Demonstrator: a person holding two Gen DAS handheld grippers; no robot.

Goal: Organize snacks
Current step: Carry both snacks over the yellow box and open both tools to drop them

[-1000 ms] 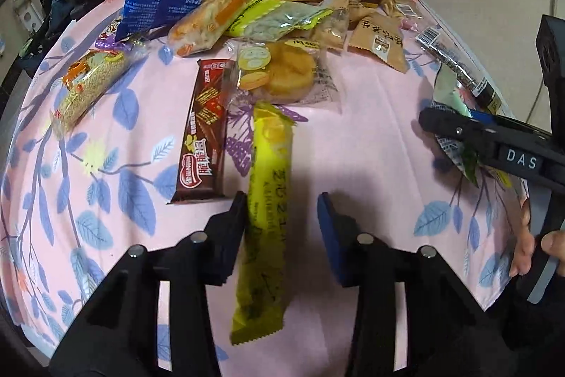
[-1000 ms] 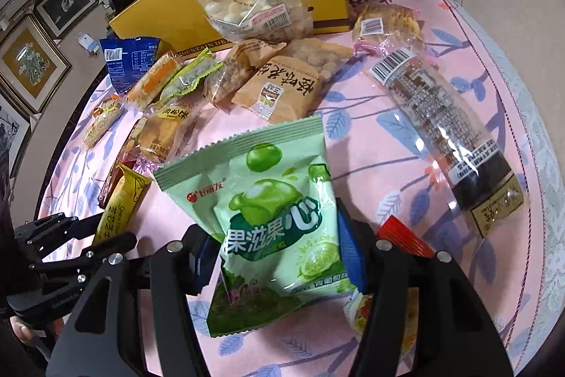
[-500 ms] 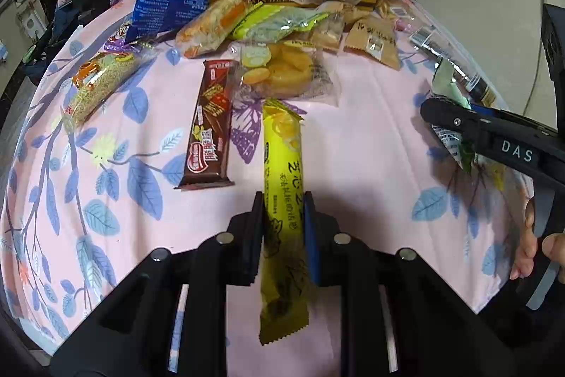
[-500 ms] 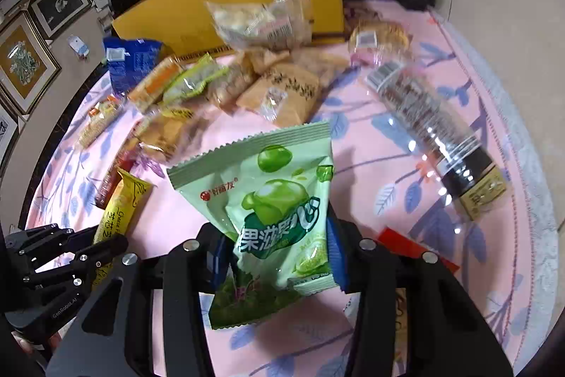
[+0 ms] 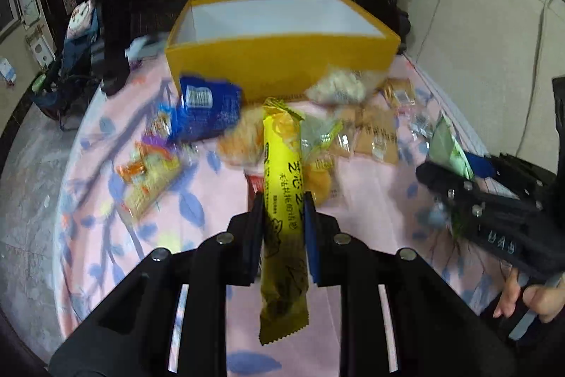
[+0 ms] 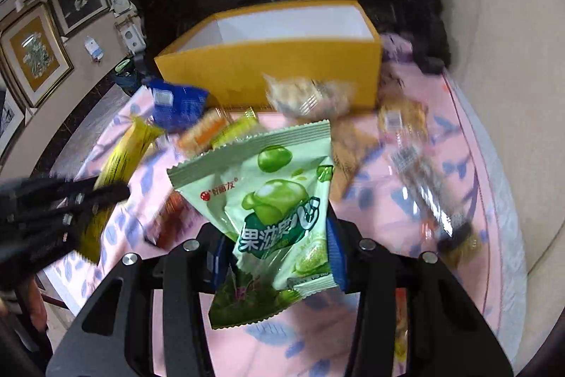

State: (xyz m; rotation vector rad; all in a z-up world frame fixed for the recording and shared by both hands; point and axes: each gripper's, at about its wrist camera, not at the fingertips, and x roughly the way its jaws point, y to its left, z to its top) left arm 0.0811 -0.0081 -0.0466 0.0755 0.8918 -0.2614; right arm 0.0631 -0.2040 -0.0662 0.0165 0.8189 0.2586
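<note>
Gripping yellow bar (image 5: pixel 282 186), left hand-held gripper (image 5: pixel 283 218) raised.

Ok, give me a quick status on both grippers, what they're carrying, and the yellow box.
left gripper: shut on the yellow snack bar, raised off the table
yellow snack bar: clamped mid-length, tail hanging free
right gripper: shut on the green gummy bag
green gummy bag: held up, sealed
yellow box: open-topped, no snacks visible inside
blue packet: lying on the tablecloth by the yellow box

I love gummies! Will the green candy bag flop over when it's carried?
Probably a little: the light green plastic candy bag looks thin and crinkly, yet stands above the right tongs. It seems light and puffy. Its glossy film might slip.
</note>
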